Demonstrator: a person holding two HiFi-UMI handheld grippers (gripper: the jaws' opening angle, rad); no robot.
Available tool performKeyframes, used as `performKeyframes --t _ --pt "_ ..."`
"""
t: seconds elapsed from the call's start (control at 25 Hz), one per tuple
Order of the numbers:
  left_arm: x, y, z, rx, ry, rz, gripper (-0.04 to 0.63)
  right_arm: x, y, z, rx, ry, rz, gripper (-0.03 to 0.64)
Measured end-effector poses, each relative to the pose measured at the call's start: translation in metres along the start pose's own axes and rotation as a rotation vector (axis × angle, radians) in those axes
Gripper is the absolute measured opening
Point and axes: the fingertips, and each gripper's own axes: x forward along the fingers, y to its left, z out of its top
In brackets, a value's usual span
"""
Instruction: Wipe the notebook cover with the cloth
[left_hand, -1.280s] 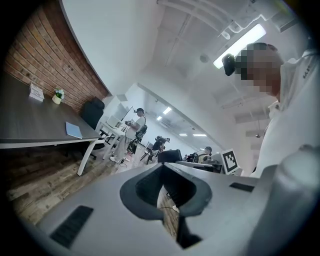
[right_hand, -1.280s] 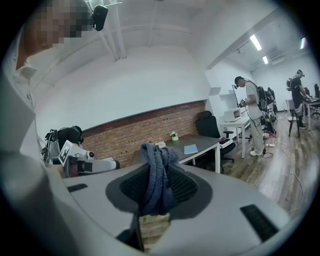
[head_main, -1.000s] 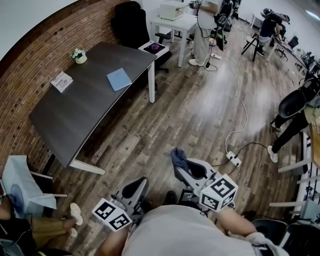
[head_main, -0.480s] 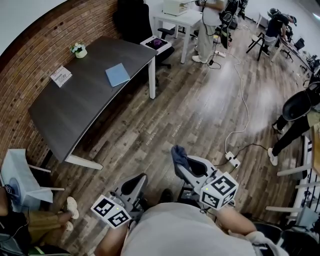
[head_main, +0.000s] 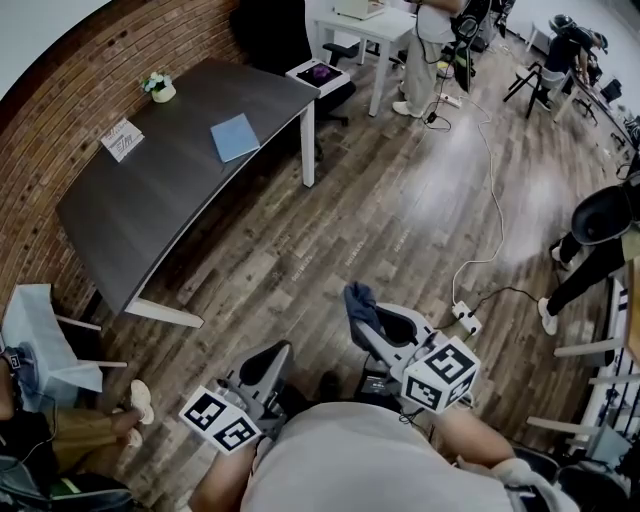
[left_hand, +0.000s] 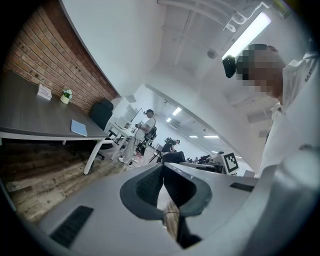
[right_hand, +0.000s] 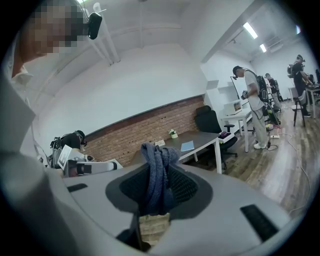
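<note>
A light blue notebook (head_main: 235, 137) lies flat on the dark grey table (head_main: 150, 210) by the brick wall, far ahead and to the left; it also shows small as the notebook (right_hand: 187, 146) and notebook (left_hand: 78, 128). My right gripper (head_main: 357, 303) is held close to my body above the floor, shut on a dark blue cloth (right_hand: 157, 172) that bunches up between its jaws. My left gripper (head_main: 272, 356) hangs beside it, shut with nothing in it, jaws touching at the tip. Both grippers are far from the table.
A small potted plant (head_main: 159, 87) and a white card (head_main: 122, 140) sit at the table's far side. Black office chairs (head_main: 275, 30) and a white desk (head_main: 365, 20) stand beyond it. A power strip (head_main: 465, 315) and cable lie on the wooden floor. People stand at the right and far end.
The view has shifted slightly, with the table a little nearer. Both grippers keep the same pose near my body and the cloth stays clamped in the right one.
</note>
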Motion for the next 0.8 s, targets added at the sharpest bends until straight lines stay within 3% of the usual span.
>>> performKeyframes --t 0.36,0.8 --pt "0.009 0.037 0.019 -0.008 0.001 0.016 0.009 0.040 -0.008 0.003 0.012 0.036 0.021 0.115" --pt "0.049 0.123 0.078 -0.021 0.039 -0.051 0.009 0.133 -0.032 0.041 0.024 0.048 -0.032 0.115"
